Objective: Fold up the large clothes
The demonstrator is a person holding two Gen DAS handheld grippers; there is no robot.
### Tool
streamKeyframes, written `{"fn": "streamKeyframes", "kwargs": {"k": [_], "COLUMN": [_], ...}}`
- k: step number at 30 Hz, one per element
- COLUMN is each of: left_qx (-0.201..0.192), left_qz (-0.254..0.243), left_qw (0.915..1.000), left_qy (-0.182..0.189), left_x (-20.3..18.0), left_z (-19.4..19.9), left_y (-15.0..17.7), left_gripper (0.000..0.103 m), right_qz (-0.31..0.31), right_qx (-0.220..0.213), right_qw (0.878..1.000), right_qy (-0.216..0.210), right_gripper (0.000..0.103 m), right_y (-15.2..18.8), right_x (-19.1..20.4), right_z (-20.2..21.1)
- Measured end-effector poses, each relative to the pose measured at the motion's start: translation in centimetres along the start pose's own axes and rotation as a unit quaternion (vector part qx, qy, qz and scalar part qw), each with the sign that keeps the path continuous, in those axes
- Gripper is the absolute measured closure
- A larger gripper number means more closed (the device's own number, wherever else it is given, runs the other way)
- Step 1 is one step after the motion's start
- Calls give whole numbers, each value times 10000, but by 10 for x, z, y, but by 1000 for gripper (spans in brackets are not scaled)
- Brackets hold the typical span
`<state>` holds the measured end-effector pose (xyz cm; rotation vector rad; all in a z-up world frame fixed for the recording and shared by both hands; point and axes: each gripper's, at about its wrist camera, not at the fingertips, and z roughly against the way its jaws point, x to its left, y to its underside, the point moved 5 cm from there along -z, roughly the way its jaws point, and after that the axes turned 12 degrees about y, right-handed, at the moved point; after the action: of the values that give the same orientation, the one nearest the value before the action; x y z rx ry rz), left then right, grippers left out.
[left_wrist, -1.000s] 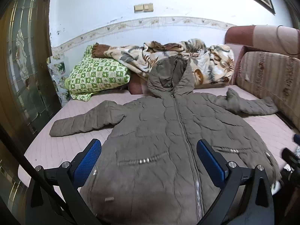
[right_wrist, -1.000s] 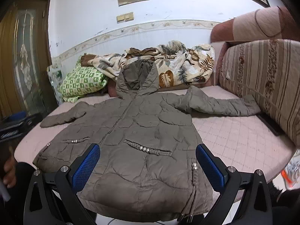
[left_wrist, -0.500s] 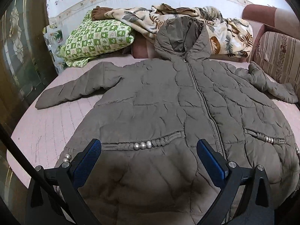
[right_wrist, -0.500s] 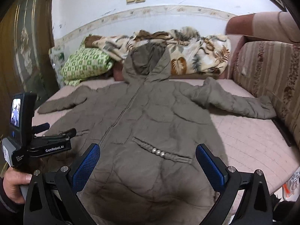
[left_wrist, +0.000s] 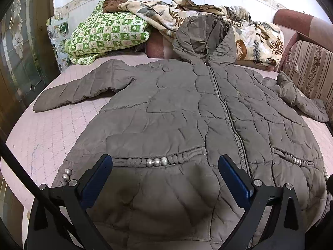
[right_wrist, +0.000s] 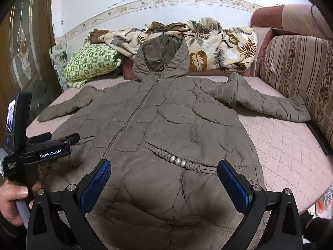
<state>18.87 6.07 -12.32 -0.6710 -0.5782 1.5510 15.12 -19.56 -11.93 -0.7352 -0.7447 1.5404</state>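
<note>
A large grey-brown quilted hooded coat point(left_wrist: 179, 108) lies flat, front up and zipped, on a pink quilted bed, sleeves spread to both sides. It also shows in the right wrist view point(right_wrist: 172, 120). My left gripper point(left_wrist: 165, 174) is open and empty, low over the coat's left hem below the beaded pocket point(left_wrist: 156, 161). My right gripper point(right_wrist: 164, 177) is open and empty over the right hem, by the other beaded pocket point(right_wrist: 177, 161). The left hand-held gripper point(right_wrist: 50, 148) shows at the left of the right wrist view.
A green checked pillow point(left_wrist: 108, 35) and a leaf-print blanket point(left_wrist: 249, 33) lie at the head of the pink bed point(right_wrist: 281, 145). A striped sofa back point(right_wrist: 301, 66) borders the right side. A wooden glass door point(left_wrist: 18, 48) stands at left.
Both grippers have moved forward and lower over the coat's hem, so the coat looks larger. The left gripper has come into the right wrist view. Both stay open.
</note>
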Motion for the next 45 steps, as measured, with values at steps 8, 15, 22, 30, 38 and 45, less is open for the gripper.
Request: {"fn": "streamKeyframes", "kwargs": {"k": [8,15,22,30,38,45], "left_qx": [-85,-191,-382,-645,-751,-925], "left_qz": [-158,-394,-537,-432,-479,-651], "left_qw": [9995,9979,9950,9958,9959,9929], "left_qy": [-265,-487,-748,-484,-151,-377], "left_x": [-2,-5,-2,-19,-40,-48], "left_z": [5,10,24,41,38,5], "left_y": [-4,-3,-2,-27,-76,-119], "left_gripper": [2,2,2,2,2,2], "right_qz": [-122,-504,-732,-633,-866,-1715], "right_qx": [-135,-91,-88,-172,-128,-87], "right_qw": [9998,9985,9965,9973,9961,9851], "right_qy": [-17,-169,-391,-336,-143,19], "right_gripper": [0,0,0,0,0,0], "right_y": [2,0,-3,-3,-29,-91], "right_x": [-11,-26,-26,-25,-78,-144], "right_z": [7,9,14,21,26,-30]}}
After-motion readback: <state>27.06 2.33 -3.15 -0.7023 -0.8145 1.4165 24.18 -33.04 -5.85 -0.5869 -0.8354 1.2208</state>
